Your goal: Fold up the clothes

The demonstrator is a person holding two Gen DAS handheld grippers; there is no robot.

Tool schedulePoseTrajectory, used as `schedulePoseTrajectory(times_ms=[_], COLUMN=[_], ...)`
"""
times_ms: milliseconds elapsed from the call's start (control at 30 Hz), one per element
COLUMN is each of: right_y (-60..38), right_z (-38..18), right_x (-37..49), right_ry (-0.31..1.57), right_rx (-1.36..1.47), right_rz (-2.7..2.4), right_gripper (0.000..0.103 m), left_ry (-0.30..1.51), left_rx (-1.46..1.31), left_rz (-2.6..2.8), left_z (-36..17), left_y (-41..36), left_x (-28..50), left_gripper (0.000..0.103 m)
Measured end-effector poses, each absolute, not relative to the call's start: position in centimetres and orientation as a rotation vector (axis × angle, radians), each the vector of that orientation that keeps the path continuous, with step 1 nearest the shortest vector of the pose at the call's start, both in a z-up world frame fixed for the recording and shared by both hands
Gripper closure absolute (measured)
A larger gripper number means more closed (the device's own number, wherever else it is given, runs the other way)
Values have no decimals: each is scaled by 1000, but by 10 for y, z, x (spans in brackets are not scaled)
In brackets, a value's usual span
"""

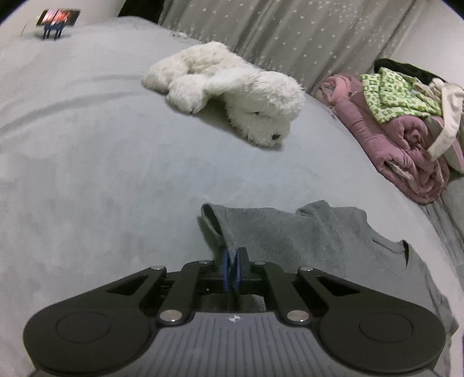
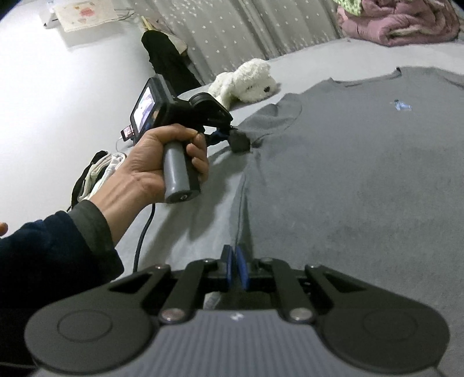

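A grey T-shirt (image 2: 362, 174) lies spread flat on the grey bed, neck toward the far side; it also shows in the left wrist view (image 1: 319, 235). My left gripper (image 1: 233, 255) is shut on the shirt's left sleeve area, the cloth pinched between its blue pads. In the right wrist view the left gripper (image 2: 229, 136) is held by a hand at the sleeve. My right gripper (image 2: 235, 252) is shut on the shirt's left side edge near the hem, cloth rising into the jaws.
A white plush dog (image 1: 232, 90) lies on the bed (image 1: 87, 145) beyond the shirt. A pile of pink and green clothes (image 1: 406, 121) sits at the far right by the curtain. More garments (image 2: 98, 174) lie at the left. A phone on a stand (image 1: 58, 20) stands far left.
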State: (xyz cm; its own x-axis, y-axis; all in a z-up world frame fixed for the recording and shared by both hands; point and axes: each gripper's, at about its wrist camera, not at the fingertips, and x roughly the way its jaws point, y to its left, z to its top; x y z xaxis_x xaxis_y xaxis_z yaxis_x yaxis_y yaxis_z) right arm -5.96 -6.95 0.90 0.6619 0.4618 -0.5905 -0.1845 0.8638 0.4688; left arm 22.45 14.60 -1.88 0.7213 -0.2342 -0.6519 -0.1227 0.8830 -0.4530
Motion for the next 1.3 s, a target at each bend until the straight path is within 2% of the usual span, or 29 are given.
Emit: schedulePoseTrajectory(times_ms=[167,267,567,733,967,1133,1300], right_y=[-72,-74,-80,-63,-37,-19,-18], right_z=[8,9,4,-6,-1,0,0], right_x=[-59,-59,-56,-55,-71,-82,-81], right_ry=[784,785,804,854,808,787,789], right_rx=[426,436,510,401,198,86,100], right_rz=[389,392,431,396,383,374,384], right_gripper=[96,96,96,92,83,81,94], left_ry=[760,753,732,744,765,765,769], left_rx=[-492,-460,-486,-471,-486,-473,-464], left_rz=[-80,-78,-77,-72,-88,-85,-84], left_z=[-20,-21,-16,-19,-23,-23,-23], left_y=[143,139,145,146,148,144,144], left_x=[223,222,221,222,223,222,222], left_gripper=[91,101,102,101,97,97,101])
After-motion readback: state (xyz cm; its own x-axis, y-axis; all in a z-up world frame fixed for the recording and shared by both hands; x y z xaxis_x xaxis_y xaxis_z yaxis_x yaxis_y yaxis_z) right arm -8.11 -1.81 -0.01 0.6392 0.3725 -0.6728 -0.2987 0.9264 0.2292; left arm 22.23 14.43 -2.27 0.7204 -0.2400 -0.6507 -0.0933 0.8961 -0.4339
